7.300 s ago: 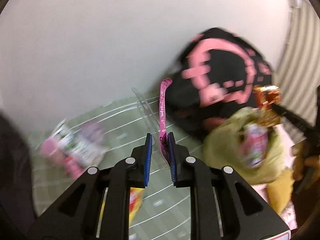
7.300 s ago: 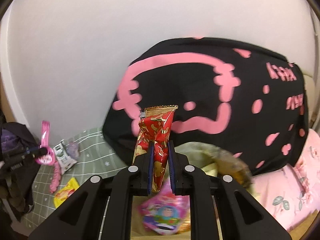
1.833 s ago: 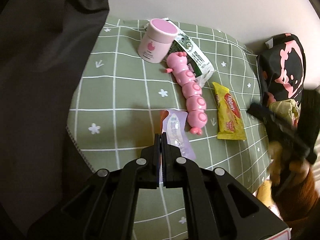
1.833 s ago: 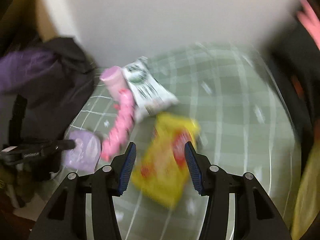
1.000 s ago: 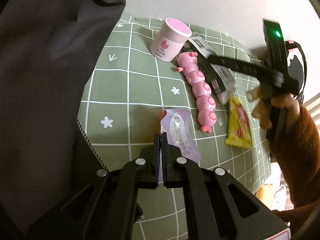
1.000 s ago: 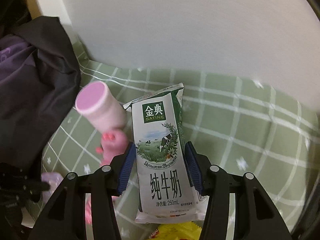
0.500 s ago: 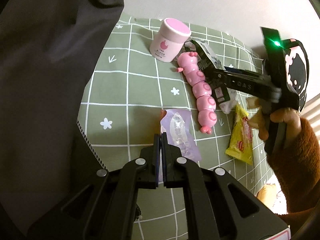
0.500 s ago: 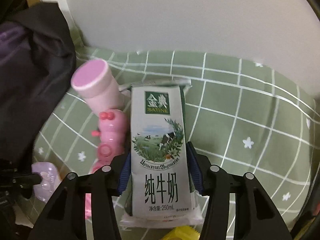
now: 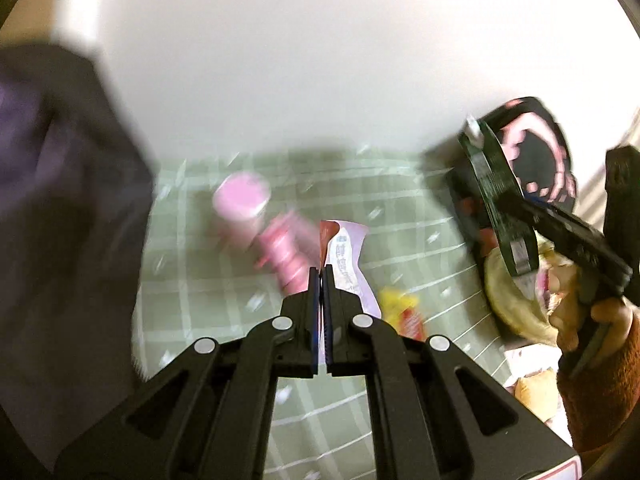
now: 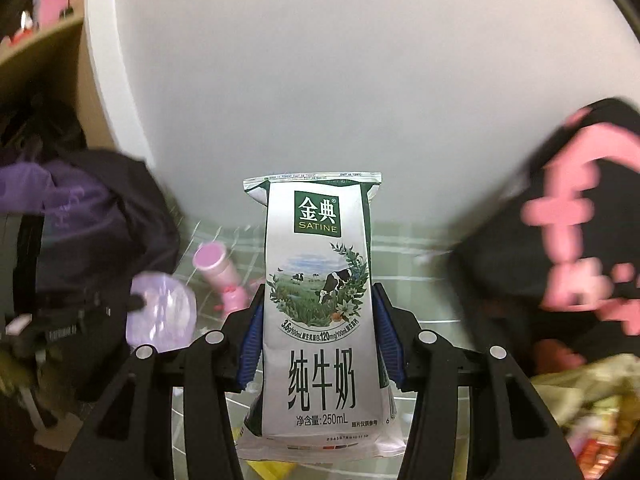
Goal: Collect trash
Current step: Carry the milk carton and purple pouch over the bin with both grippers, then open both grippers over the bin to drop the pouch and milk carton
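My left gripper [image 9: 320,276] is shut on a flat purple wrapper [image 9: 347,256] and holds it above the green checked cloth [image 9: 404,216]; the wrapper also shows in the right wrist view [image 10: 162,312]. My right gripper [image 10: 318,312] is shut on a white and green milk pouch [image 10: 320,308], lifted upright off the cloth; in the left wrist view the pouch [image 9: 498,200] hangs edge-on above the yellow-green trash bag [image 9: 516,304]. A yellow snack wrapper [image 9: 400,308] lies on the cloth.
A pink-lidded jar [image 9: 242,204] and a pink caterpillar toy [image 9: 286,256] sit on the cloth. A black bag with pink print [image 10: 568,248] stands at the right, above the trash bag [image 10: 580,396]. Dark clothing [image 9: 60,200] covers the left. A white wall is behind.
Both grippers have lifted their loads off the cloth. The right gripper closed on the milk pouch and carried it right, towards the trash bag. The left view has tilted up and blurred.
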Available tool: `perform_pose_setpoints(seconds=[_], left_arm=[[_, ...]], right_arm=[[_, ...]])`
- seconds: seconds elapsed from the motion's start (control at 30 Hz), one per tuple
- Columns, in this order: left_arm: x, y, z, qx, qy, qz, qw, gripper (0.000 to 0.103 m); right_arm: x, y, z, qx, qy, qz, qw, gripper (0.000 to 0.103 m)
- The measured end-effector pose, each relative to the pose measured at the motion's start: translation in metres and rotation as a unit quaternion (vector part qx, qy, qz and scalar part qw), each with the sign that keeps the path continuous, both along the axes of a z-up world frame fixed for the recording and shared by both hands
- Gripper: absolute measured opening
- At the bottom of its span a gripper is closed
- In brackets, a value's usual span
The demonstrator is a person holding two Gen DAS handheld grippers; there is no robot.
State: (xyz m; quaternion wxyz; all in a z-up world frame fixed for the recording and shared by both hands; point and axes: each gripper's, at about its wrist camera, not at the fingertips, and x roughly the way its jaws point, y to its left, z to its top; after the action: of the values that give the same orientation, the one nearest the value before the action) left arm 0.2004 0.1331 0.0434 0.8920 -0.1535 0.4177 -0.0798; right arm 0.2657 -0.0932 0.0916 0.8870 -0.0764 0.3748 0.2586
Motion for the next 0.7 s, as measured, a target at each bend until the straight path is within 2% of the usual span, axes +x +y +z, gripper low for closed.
perform_pose_setpoints(seconds=[0.07,0.2,0.3,0.43,0.53,0.6,0.7], left_arm=[[0.009,-0.017,0.016,0.002,-0.019,-0.019,0.9996,0.002],[0.038,-0.068,0.040,-0.033,-0.035,-0.083,0.9954,0.002],[0.056,-0.126,0.049,-0.054,-0.039,-0.152,0.9861,0.002],[0.072,-0.206,0.042,-0.071,-0.021,-0.227,0.9711,0.002],[0.083,-0.267,0.034,-0.082,-0.004,-0.280,0.9564,0.002],[0.089,-0.305,0.025,-0.080,0.009,-0.308,0.9481,0.002],[0.094,-0.345,0.008,-0.067,0.034,-0.330,0.9411,0.002]], right_arm=[[-0.006,-0.027,0.018,-0.002,-0.019,-0.025,1.000,0.047],[-0.022,-0.093,0.041,-0.007,-0.045,-0.086,0.995,0.047],[-0.033,-0.145,0.052,-0.002,-0.056,-0.130,0.990,0.047],[-0.046,-0.204,0.060,0.001,-0.067,-0.178,0.982,0.047],[-0.053,-0.232,0.061,-0.003,-0.074,-0.199,0.977,0.047],[-0.058,-0.247,0.059,-0.005,-0.076,-0.213,0.974,0.047],[-0.063,-0.270,0.056,-0.002,-0.077,-0.226,0.971,0.047]])
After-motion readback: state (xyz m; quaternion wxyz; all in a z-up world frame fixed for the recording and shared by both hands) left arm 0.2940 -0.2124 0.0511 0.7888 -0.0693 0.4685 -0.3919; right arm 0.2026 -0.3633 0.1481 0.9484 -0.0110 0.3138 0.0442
